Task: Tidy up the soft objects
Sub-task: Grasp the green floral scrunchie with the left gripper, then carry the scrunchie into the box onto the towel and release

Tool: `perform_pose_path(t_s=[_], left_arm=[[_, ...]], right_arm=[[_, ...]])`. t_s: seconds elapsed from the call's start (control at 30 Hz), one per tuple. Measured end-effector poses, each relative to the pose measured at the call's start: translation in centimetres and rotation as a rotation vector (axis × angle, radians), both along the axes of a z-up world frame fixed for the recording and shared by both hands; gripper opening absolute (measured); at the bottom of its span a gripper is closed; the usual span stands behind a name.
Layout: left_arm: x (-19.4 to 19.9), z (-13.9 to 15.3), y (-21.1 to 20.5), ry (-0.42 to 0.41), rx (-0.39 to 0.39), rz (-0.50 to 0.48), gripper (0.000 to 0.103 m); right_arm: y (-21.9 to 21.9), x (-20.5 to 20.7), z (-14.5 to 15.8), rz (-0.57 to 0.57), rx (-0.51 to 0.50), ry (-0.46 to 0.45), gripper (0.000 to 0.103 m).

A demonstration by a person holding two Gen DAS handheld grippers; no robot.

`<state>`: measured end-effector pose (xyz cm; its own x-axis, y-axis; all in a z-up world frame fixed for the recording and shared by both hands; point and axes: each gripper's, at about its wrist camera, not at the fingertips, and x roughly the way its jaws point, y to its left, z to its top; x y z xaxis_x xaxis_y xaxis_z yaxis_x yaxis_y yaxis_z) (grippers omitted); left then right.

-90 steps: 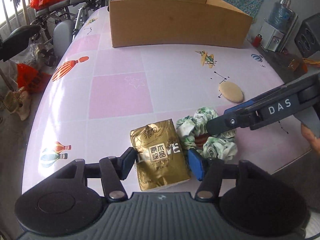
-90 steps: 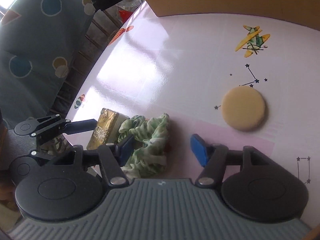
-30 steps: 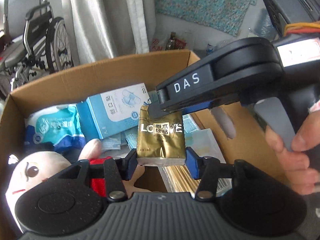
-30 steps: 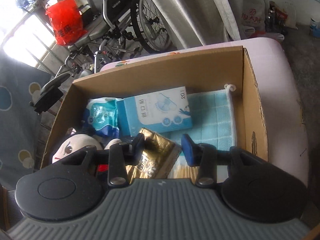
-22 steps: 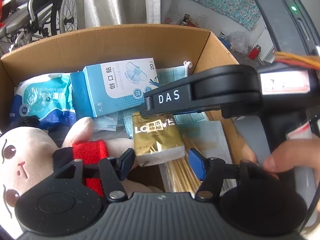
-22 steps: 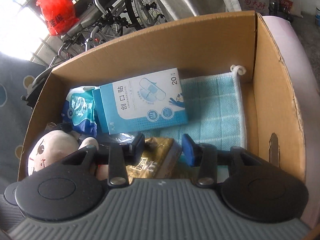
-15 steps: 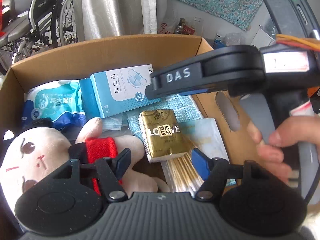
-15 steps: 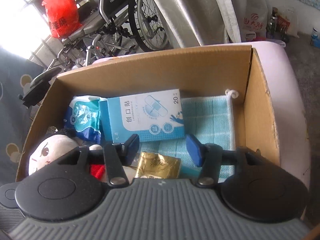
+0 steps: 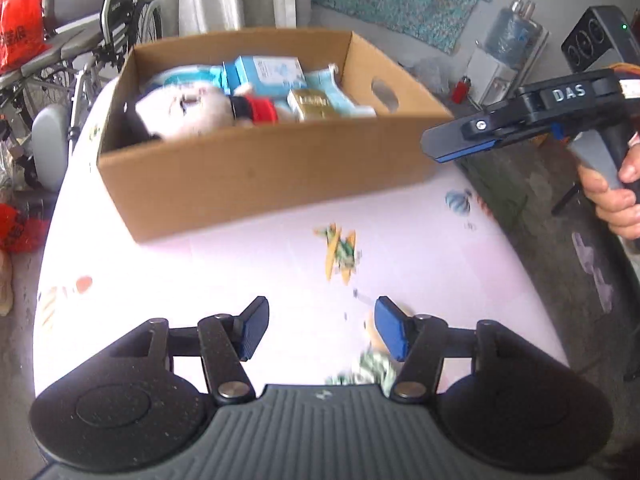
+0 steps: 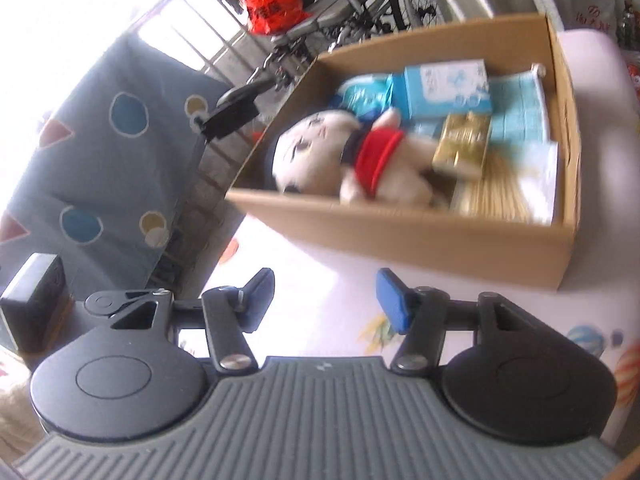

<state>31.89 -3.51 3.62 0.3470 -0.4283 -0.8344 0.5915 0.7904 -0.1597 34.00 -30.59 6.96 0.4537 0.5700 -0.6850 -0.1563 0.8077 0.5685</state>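
Note:
A cardboard box (image 9: 256, 172) stands at the far side of the pink table (image 9: 200, 272). In it lie a gold tissue pack (image 9: 314, 104), a white plush doll (image 9: 188, 110) with a red collar and a blue plaster box (image 9: 268, 72). The box (image 10: 440, 240), gold pack (image 10: 462, 144) and doll (image 10: 320, 152) also show in the right wrist view. My left gripper (image 9: 318, 330) is open and empty above the table. A green-white cloth scrunchie (image 9: 370, 370) and a tan oval pad (image 9: 374, 326) lie by its right finger. My right gripper (image 10: 324, 300) is open and empty, short of the box.
A wheelchair (image 9: 100, 40) and a red bag (image 9: 18, 20) stand behind the table on the left. A water dispenser (image 9: 504, 60) is at the back right. The right gripper's body (image 9: 520, 120) hovers off the table's right edge.
The gold tissue pack was let go and lies in the box. Both grippers have pulled back from over the box toward the table's near side.

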Motion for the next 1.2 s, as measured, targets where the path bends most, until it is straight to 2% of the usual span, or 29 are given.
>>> perform_pose_path(t_s=[0.07, 0.13, 0.23, 0.27, 0.33, 0.37, 0.43, 0.5, 0.57, 0.63, 0.77, 0.93, 1.0, 1.1, 1.2], left_arm=[[-1.7, -2.3, 0.6, 0.044, -0.001, -0.009, 0.049], [-2.8, -4.7, 1.4, 0.083, -0.013, 0.008, 0.047], [-3.4, -6.7, 2.1, 0.106, -0.040, 0.050, 0.046], [-3.4, -7.1, 2.1, 0.104, -0.039, 0.056, 0.042], [-3.5, -7.6, 2.1, 0.075, -0.040, 0.052, 0.030], [-3.4, -7.9, 2.0, 0.065, -0.042, 0.062, 0.013], [-3.4, -8.2, 2.0, 0.058, -0.060, 0.070, 0.012], [-3.7, -8.6, 1.8, 0.048, -0.071, 0.073, 0.010], [-4.1, -8.7, 1.3, 0.026, -0.062, 0.055, 0.009], [-4.5, -8.4, 1.0, 0.006, -0.055, 0.036, 0.008], [-5.1, -5.9, 0.5, -0.076, -0.050, 0.006, 0.008], [-2.8, -0.4, -1.5, -0.181, -0.129, -0.009, 0.008], [-0.3, 2.2, -3.6, -0.233, -0.148, -0.036, 0.008], [4.5, 4.6, -7.4, -0.304, -0.131, -0.075, 0.008], [11.1, 5.5, -12.8, -0.317, -0.103, -0.083, 0.008]], right_arm=[[2.0, -3.2, -2.0, 0.010, -0.045, 0.036, 0.061], [4.0, -5.9, -4.1, -0.001, -0.090, 0.064, 0.062], [5.9, -8.5, -7.1, 0.017, -0.004, 0.139, 0.063], [6.3, -9.0, -7.9, 0.005, 0.015, 0.163, 0.063], [7.2, -9.6, -9.2, -0.019, 0.006, 0.189, 0.063], [7.6, -9.7, -10.0, -0.035, 0.002, 0.202, 0.063], [7.9, -10.0, -11.8, -0.069, 0.073, 0.262, 0.052], [8.0, -10.2, -12.8, -0.086, 0.119, 0.284, 0.032], [8.6, -10.6, -12.9, -0.091, 0.103, 0.262, 0.023], [8.8, -10.8, -12.7, -0.114, 0.077, 0.229, 0.019], [8.3, -11.4, -10.9, -0.150, 0.063, 0.152, 0.016], [4.3, -10.2, -4.0, -0.207, 0.078, -0.049, 0.015], [2.8, -8.7, -1.1, -0.217, 0.056, -0.133, 0.015], [0.5, -4.7, 2.1, -0.262, -0.026, -0.228, 0.016], [-2.4, 2.1, 3.8, -0.314, -0.139, -0.273, 0.016]])
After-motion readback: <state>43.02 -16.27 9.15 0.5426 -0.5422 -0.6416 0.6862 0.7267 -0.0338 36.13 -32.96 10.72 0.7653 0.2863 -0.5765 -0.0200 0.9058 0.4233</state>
